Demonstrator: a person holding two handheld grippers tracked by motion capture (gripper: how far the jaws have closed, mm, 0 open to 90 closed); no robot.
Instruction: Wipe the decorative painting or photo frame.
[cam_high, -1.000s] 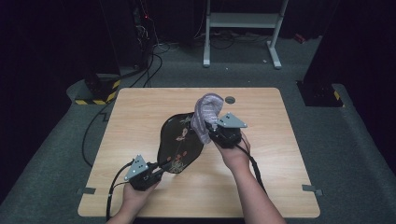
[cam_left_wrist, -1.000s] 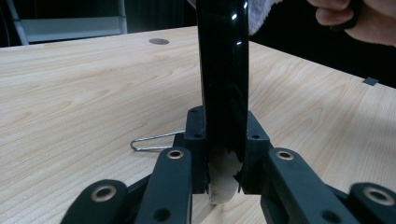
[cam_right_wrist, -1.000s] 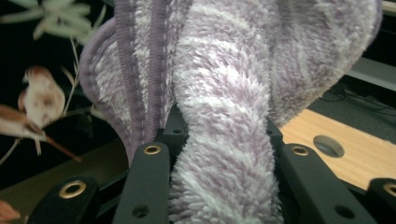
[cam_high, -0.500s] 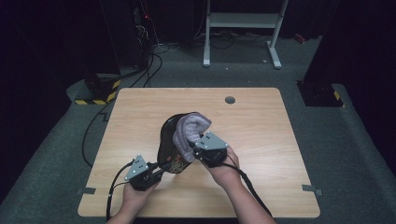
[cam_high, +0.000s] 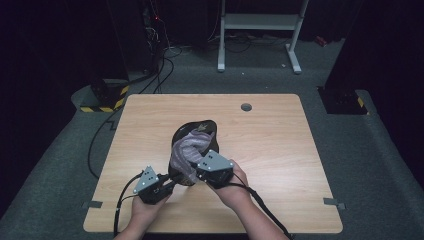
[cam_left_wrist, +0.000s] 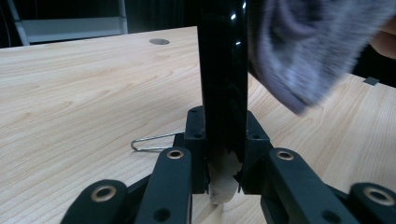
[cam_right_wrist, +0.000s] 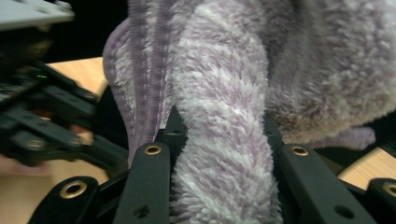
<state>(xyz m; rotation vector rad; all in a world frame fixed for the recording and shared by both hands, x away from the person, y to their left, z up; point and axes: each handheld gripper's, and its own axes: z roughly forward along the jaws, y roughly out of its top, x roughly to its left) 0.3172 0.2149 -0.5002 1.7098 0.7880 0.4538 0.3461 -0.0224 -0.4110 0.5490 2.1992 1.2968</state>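
1. Lying near the middle of the wooden table (cam_high: 280, 150), toward the person's side, a black glossy plate (cam_high: 212, 127) with a fuzzy purple-and-white striped cloth (cam_high: 187, 150) draped over it.
2. Cloth covers most of the plate's near half; dark rim shows at the far end and right side.
3. Right gripper (cam_high: 197, 175) is clamped on a bunched fold of the cloth; in the right gripper view the twisted pile (cam_right_wrist: 224, 154) sits squeezed between the two black jaws.
4. Left gripper (cam_high: 172, 184) is clamped on the plate's near edge; in the left gripper view the black rim (cam_left_wrist: 223, 84) stands upright between the jaws, cloth (cam_left_wrist: 308, 51) hanging just to its right.
5. Both grippers sit close together at the plate's near end, left one low and to the left.
6. Thin wire clip (cam_left_wrist: 154, 141) lies on the tabletop beside the left gripper's jaws.
7. Round cable hole (cam_high: 246, 107) at the table's far edge, well apart from the plate.
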